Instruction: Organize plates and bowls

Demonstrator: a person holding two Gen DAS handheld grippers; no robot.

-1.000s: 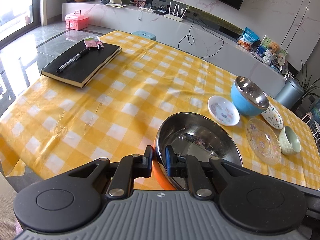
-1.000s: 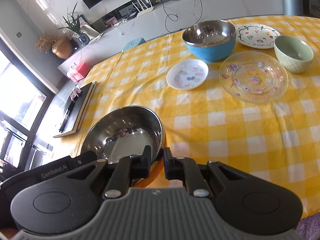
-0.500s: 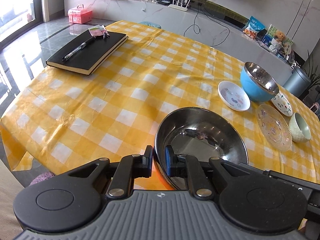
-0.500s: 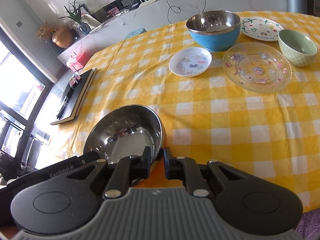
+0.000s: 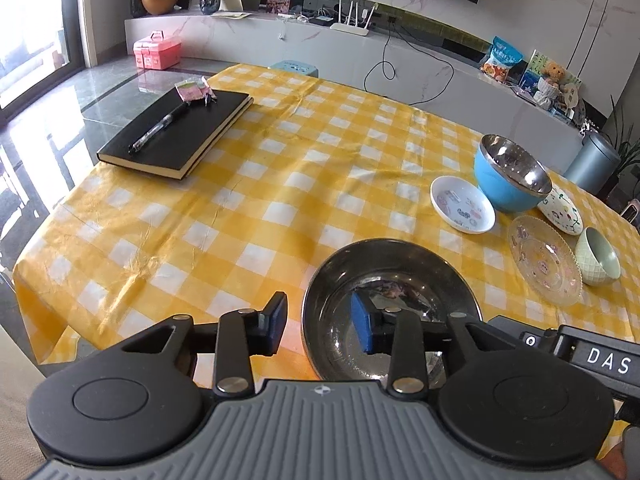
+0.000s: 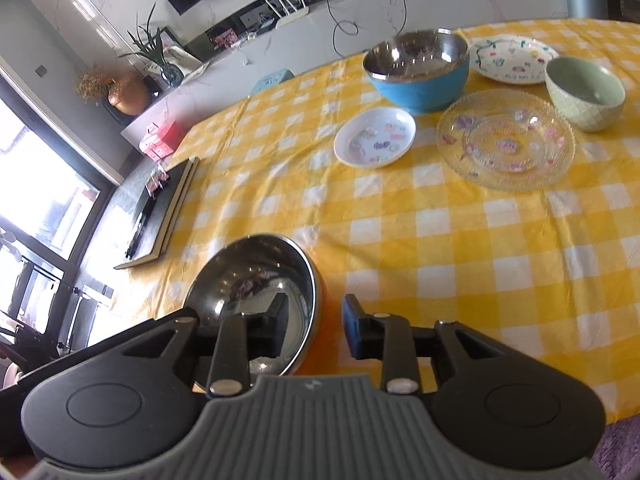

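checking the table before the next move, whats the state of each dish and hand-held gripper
orange steel bowl: upright, empty, on the tablecloth
left hand-held gripper: opening, astride its rim, pads clear
right hand-held gripper: opening, astride its rim, pads clear
blue bowl: upright, empty
green bowl: upright, empty
glass plate: flat, empty

I note a yellow-and-white checked tablecloth [image 5: 280, 200], a blue-walled steel bowl [image 5: 496, 188], an orange-walled steel bowl [image 6: 324, 308], a pale green bowl [image 6: 588, 96] and a black notebook [image 5: 176, 136].

Both wrist views close, angled down across table [image 5: 320, 184], sharing steel bowl [image 5: 390, 280], dishes beyond
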